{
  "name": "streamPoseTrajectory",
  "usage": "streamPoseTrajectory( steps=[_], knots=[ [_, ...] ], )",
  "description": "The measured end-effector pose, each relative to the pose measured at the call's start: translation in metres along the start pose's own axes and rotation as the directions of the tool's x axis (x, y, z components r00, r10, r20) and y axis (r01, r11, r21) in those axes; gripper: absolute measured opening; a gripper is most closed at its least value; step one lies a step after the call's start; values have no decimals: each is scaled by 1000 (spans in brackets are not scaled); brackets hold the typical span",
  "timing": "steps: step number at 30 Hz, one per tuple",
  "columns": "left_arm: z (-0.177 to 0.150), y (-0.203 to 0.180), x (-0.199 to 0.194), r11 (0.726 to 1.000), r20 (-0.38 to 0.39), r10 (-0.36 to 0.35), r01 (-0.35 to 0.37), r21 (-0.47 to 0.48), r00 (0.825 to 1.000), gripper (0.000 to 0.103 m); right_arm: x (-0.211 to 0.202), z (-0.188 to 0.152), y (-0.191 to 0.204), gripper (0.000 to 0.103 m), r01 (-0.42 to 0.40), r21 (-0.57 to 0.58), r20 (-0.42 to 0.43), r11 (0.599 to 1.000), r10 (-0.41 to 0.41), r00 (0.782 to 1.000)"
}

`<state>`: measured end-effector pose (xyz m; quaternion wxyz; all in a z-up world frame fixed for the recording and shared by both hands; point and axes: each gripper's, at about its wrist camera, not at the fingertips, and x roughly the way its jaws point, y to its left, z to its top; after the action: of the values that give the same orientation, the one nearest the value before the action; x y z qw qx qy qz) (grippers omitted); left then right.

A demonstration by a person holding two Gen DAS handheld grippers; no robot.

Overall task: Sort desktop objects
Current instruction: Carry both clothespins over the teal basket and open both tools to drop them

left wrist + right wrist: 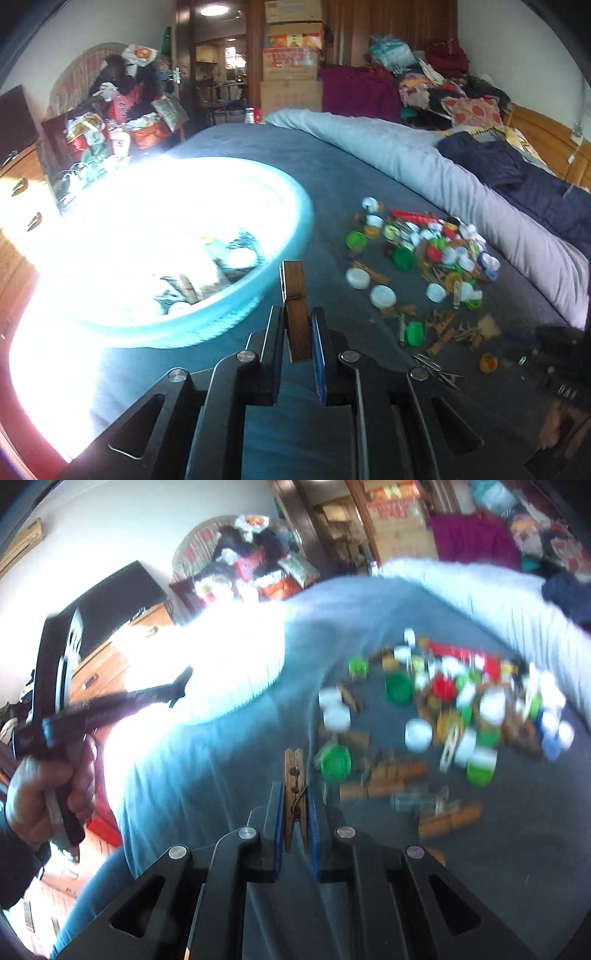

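My left gripper (297, 314) is shut on a wooden clothespin (295, 295), held just right of a light blue basin (288, 236) that holds caps and clothespins. My right gripper (295, 794) is shut on another wooden clothespin (294, 775) above the blue bed cover. A pile of plastic bottle caps and wooden clothespins (424, 254) lies on the bed to the right; it also shows, blurred, in the right wrist view (461, 709). The left gripper's handle and the hand on it (55, 738) show at the left of the right wrist view.
A rolled pale duvet (424, 162) runs along the far side of the bed. A wooden dresser (18, 192) and a cluttered chair (122, 107) stand at the left. Strong sunlight washes out the basin's left side.
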<state>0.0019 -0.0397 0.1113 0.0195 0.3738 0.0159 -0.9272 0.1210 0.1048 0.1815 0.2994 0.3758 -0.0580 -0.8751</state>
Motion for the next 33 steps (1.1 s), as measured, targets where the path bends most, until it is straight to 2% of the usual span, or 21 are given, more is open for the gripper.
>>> streamPoseTrajectory(
  steps=[5, 10, 22, 33],
  knots=[
    [8, 35, -9, 998, 3, 49, -49, -37, 999, 14, -2, 43, 22, 12, 12, -44, 35, 999, -10, 999],
    [9, 53, -17, 995, 18, 82, -81, -49, 996, 14, 2, 71, 47, 12, 6, -83, 47, 997, -2, 999],
    [16, 78, -27, 994, 45, 91, -88, -65, 995, 14, 21, 112, 94, 12, -14, -147, 39, 989, 20, 999],
    [35, 109, -7, 989, 23, 125, -123, -87, 992, 14, 58, 169, 126, 12, -42, -218, 25, 975, 48, 999]
  ],
)
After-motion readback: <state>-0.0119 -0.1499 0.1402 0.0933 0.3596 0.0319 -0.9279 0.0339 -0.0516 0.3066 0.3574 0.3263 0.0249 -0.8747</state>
